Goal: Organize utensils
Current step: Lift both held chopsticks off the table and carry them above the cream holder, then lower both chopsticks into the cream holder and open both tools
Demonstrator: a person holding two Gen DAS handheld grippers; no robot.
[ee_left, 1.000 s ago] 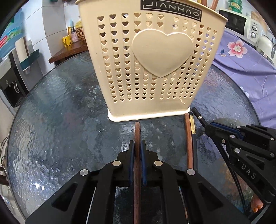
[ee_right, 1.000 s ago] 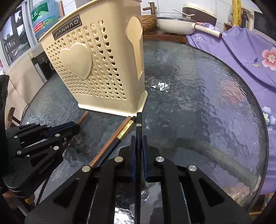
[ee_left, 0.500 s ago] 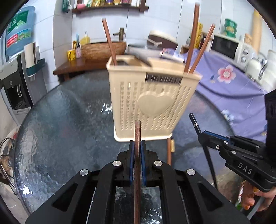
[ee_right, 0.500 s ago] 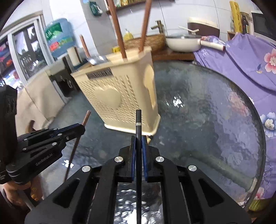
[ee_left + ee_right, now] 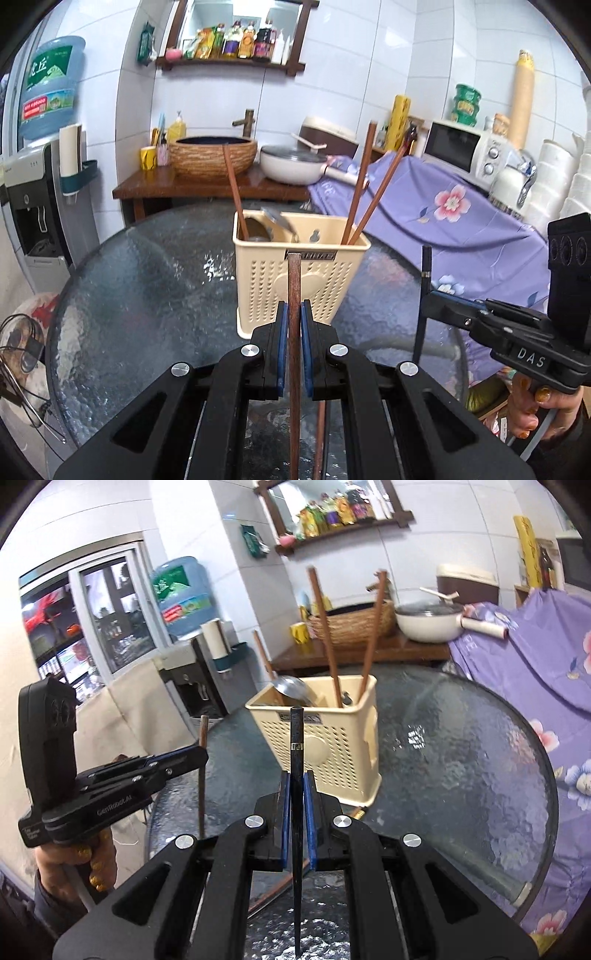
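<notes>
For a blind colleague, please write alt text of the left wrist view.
The left gripper is shut on a brown chopstick, raised before a cream utensil basket on a round glass table. At right, the right gripper holds a black chopstick.

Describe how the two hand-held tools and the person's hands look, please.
Both are black plastic with blue pads and silver screws. The right tool has "DAS" in white letters; the left tool has "GenRobot.AI". Each carries a black box-shaped block on top. The right hand has gold-painted nails, and a grey cable hangs below it.
</notes>
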